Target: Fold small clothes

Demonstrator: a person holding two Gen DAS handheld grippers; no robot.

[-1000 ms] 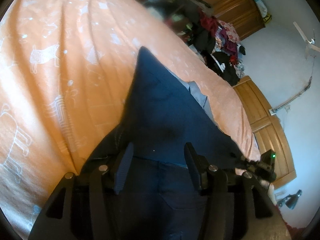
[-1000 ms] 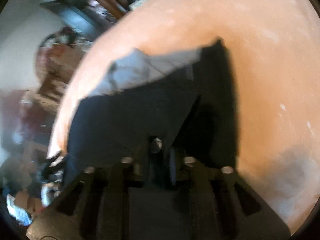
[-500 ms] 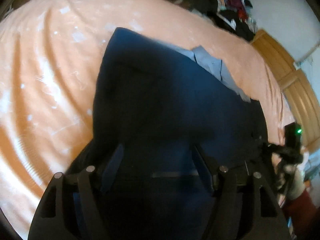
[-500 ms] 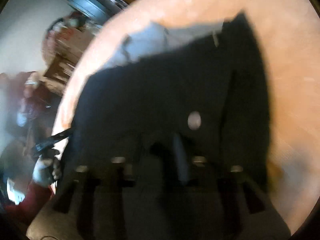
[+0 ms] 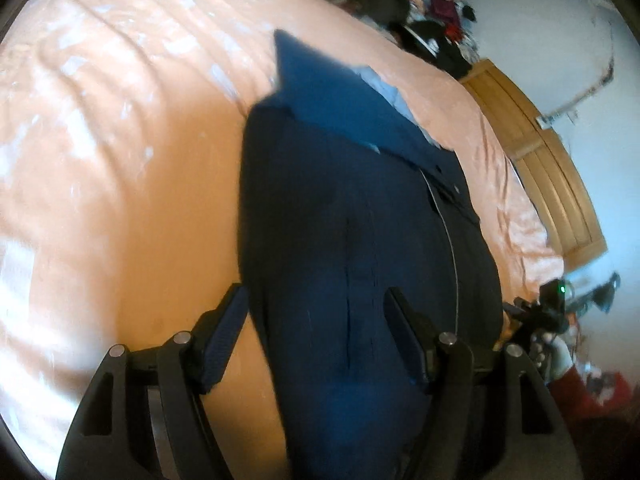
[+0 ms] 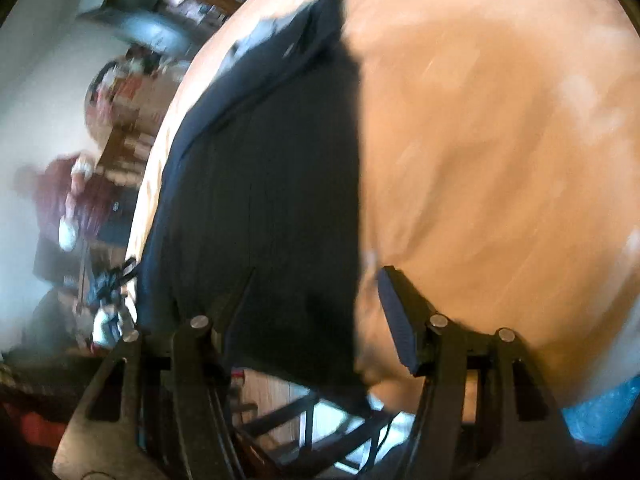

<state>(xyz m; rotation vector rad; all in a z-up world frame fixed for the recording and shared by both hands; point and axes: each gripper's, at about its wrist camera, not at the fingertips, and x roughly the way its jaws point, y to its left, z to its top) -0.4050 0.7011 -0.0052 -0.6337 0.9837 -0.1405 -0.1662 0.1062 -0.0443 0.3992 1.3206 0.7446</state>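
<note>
Dark navy garment point(image 5: 360, 240), apparently small trousers, spread on orange bedsheet point(image 5: 120, 200), reaching from 6 o'clock toward 12 o'clock in the left wrist view. Left gripper point(image 5: 316, 336) with jaws apart, straddling the near edge, nothing clamped. Right gripper point(image 6: 316, 312) likewise with jaws apart over the garment's right border; view blurred. Grey lining point(image 5: 384, 88) exposed near 1 o'clock. Cloth judged soft, light, limp, prone to sagging; best pinched at hem corners or waistband seam, both layers together.
</note>
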